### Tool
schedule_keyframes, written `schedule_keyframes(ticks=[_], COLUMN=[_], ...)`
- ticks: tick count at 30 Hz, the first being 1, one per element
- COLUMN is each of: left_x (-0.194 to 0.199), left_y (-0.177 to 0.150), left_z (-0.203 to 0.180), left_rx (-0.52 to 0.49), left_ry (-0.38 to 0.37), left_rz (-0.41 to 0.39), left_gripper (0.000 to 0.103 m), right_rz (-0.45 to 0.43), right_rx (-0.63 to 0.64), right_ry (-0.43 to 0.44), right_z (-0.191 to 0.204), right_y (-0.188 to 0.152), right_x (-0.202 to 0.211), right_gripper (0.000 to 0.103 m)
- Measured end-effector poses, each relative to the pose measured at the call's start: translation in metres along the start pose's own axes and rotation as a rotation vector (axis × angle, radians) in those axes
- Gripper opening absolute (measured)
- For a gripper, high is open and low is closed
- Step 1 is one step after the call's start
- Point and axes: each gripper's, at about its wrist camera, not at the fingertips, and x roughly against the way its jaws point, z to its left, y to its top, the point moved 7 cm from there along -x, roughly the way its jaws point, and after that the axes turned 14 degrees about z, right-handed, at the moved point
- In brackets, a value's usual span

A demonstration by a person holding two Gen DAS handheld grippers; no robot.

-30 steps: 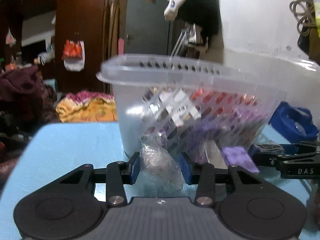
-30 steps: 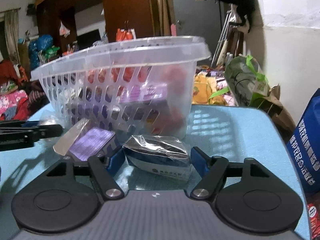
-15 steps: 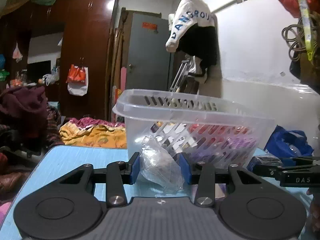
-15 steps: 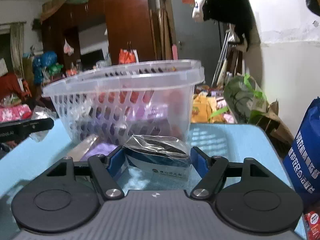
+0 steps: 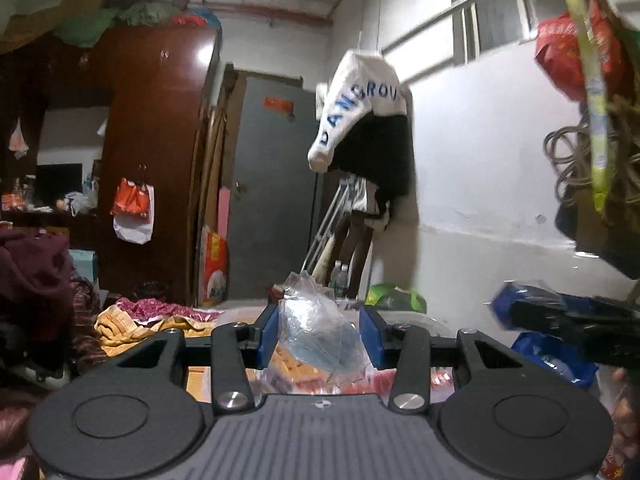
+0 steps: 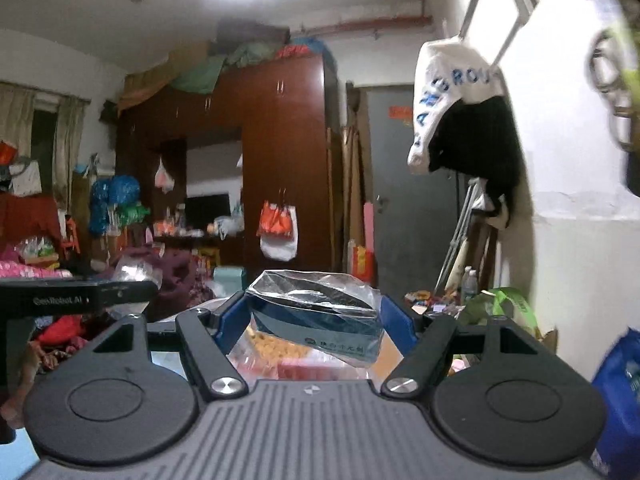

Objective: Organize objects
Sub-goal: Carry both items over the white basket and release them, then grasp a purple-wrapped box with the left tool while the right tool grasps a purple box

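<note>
Crinkled clear plastic fills both grips: the left gripper (image 5: 319,334) pinches a small bag (image 5: 320,328), the right gripper (image 6: 316,316) clamps a wrapped dark box (image 6: 316,316), both raised above the basket (image 6: 288,354) of packets just below. Best to lower each well inside before releasing, one at a time, keeping the grippers apart.

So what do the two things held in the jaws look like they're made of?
Left gripper: crinkled bag, apparently thin clear glossy plastic film; creases, see-through.
Right gripper: dark blue box, probably printed card, in shiny clear wrap with highlights.
</note>
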Motion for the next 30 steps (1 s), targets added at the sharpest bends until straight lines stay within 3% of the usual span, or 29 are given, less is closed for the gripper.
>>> schedule_keyframes(ticks=[3, 4, 5, 6, 7, 8, 10, 12, 16, 18, 20, 24, 30], left_x=[-0.036, -0.047, -0.057, -0.065, -0.066, -0.062, -0.038, -0.01, 0.015, 0.014, 0.011, 0.007, -0.012], left_y=[0.013, 0.012, 0.01, 0.006, 0.003, -0.001, -0.013, -0.033, -0.078, -0.094, -0.105, -0.116, -0.128], left_z=[0.004, 0.005, 0.006, 0.01, 0.012, 0.013, 0.011, 0.005, 0.005, 0.011, 0.02, 0.033, 0.025], left_rx=[0.017, 0.012, 0.013, 0.025, 0.029, 0.026, 0.0, -0.039, -0.012, 0.032, 0.058, 0.082, 0.07], left_ry=[0.003, 0.003, -0.001, -0.003, -0.002, -0.003, -0.008, -0.027, -0.015, 0.011, 0.046, 0.06, 0.052], left_rz=[0.062, 0.094, 0.126, 0.152, 0.161, 0.148, 0.099, 0.066, 0.072, 0.087, 0.106, 0.145, 0.219], left_gripper=[0.052, 0.057, 0.072, 0.081, 0.081, 0.081, 0.081, 0.088, 0.09, 0.09, 0.09, 0.09, 0.09], right_rz=[0.046, 0.077, 0.113, 0.125, 0.119, 0.115, 0.054, -0.015, 0.095, 0.16, 0.263, 0.377, 0.41], right_rx=[0.032, 0.047, 0.061, 0.064, 0.055, 0.048, 0.018, -0.036, -0.072, -0.095, -0.09, -0.058, -0.055], right_ry=[-0.048, -0.054, -0.05, -0.051, -0.064, -0.073, -0.047, -0.013, 0.068, 0.085, 0.104, 0.122, 0.211], right_z=[-0.003, -0.002, -0.001, -0.001, -0.002, -0.002, -0.005, -0.007, 0.004, 0.012, 0.02, 0.033, 0.041], right_y=[0.016, 0.017, 0.016, 0.014, 0.012, 0.01, 0.003, -0.013, -0.064, -0.086, -0.103, -0.12, -0.127], right_x=[-0.044, -0.057, -0.07, -0.077, -0.078, -0.075, -0.05, -0.015, -0.01, -0.031, -0.055, -0.079, -0.073], right_gripper=[0.075, 0.076, 0.077, 0.08, 0.089, 0.099, 0.102, 0.103, 0.103, 0.091, 0.067, 0.066, 0.066])
